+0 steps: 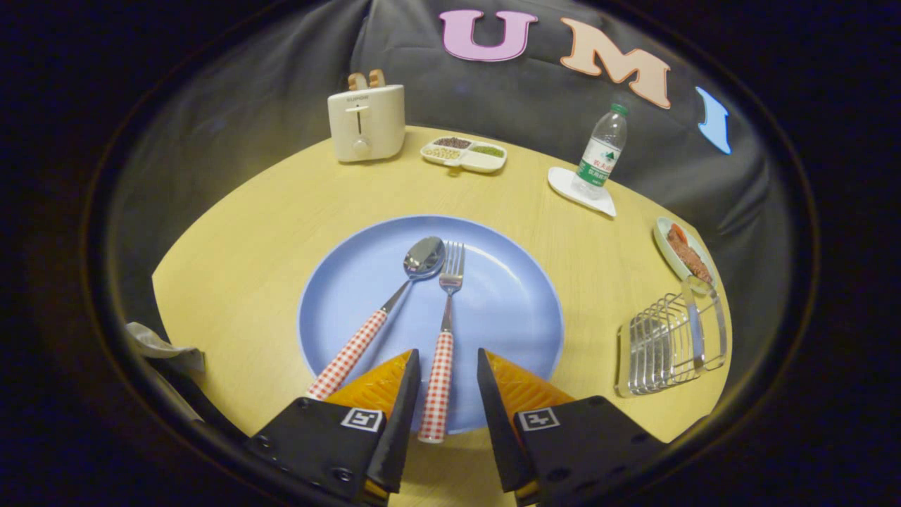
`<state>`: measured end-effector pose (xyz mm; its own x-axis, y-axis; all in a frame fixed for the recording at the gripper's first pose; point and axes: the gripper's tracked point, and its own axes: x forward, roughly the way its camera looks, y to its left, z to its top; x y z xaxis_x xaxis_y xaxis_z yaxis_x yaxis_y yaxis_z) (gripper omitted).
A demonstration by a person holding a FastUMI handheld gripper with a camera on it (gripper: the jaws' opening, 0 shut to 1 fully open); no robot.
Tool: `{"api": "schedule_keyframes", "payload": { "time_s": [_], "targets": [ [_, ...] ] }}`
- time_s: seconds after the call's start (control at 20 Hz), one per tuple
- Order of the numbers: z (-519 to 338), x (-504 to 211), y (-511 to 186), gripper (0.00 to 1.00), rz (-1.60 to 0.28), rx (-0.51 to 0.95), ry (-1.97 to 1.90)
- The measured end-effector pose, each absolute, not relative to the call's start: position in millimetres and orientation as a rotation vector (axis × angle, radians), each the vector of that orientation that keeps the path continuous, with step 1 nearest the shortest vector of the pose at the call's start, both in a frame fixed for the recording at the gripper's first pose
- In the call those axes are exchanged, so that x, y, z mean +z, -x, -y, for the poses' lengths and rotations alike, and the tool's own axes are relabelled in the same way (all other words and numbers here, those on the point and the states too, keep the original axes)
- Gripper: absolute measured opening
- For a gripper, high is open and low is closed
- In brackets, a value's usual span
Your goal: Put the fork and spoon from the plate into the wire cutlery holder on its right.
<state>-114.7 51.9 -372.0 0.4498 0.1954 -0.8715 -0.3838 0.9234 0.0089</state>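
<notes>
We see the gripper [448,366] positioned low over the near edge of the blue plate [507,310], its jaws spread apart with a clear gap on either side of the fork handle. The fork [443,338] lies on the plate with its red-and-white checked handle running back between the two fingers [394,394], the handle end overhanging the plate rim toward us; neither finger touches it. The spoon [394,303] lies just beside the fork, angled so that its bowl sits next to the fork tines and its checked handle crosses the plate rim beside the left finger. The wire cutlery holder [669,341] stands on the wooden table [239,282] to the right of the plate, apart from it. Beyond the plate we note a cream toaster [366,121], a divided snack tray [464,153], and a water bottle [602,151] standing on a white coaster [563,184]. A small dish of food [684,253] sits just beyond the holder.
</notes>
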Motion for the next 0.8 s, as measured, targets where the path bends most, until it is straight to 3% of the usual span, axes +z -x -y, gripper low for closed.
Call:
{"api": "schedule_keyframes", "payload": {
  "time_s": [0.2,0.35,0.4,0.45,0.8],
  "targets": [
    [-46,-369,115,0.22,-1.042,0.345,0.215],
    [-46,-375,114,0.17,-1.054,0.339,0.207],
    [-41,-405,102,0.15,-1.044,0.316,0.222],
    [-38,-377,110,0.14,-1.056,0.308,0.226],
    [-17,-362,113,0.1,-1.12,0.26,0.239]
  ]
}}
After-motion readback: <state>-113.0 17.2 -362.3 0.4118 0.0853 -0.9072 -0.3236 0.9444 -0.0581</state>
